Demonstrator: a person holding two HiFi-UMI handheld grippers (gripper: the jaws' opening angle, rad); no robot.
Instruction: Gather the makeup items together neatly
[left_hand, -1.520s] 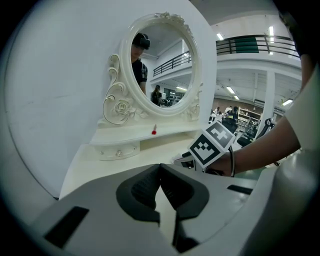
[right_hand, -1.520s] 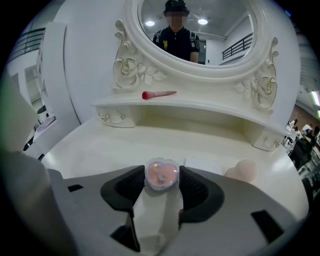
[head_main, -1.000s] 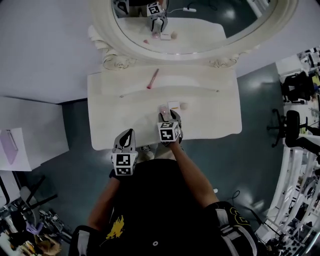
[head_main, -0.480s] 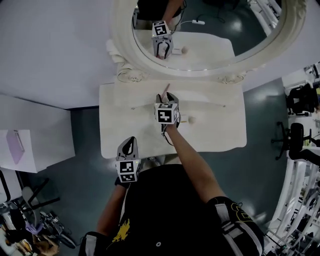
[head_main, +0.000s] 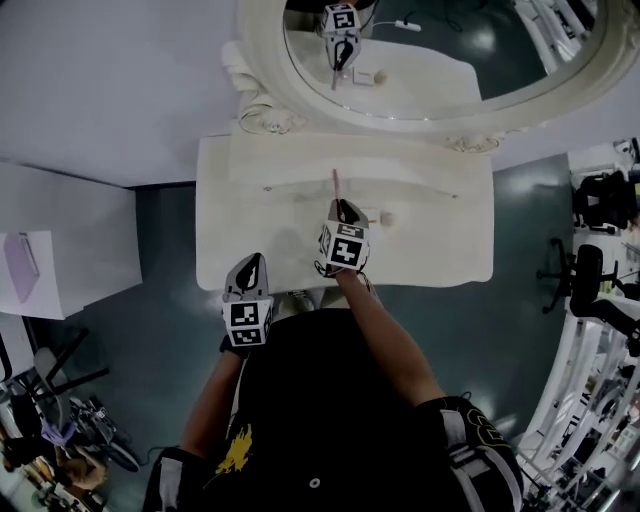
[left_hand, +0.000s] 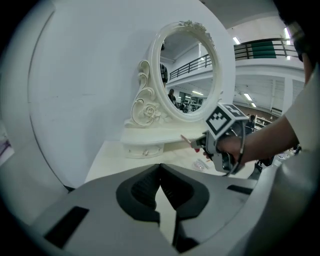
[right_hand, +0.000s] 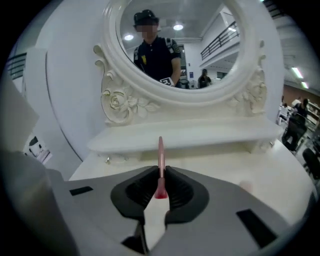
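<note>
Dim head view, brighter gripper views
Ceiling lights are glaring in the mirror (reflections only), while fisheye edges are bending and darkening in every view.

Dressing table, mirror frame — cream-white. Makeup pencil — pink, red at its near end. Floor: dark teal-grey. Wall: pale grey.

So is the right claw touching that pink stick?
Touching. In the right gripper view, the right claw is closing with its pads pressed against both sides of the pink stick, which pokes out past them.
</note>
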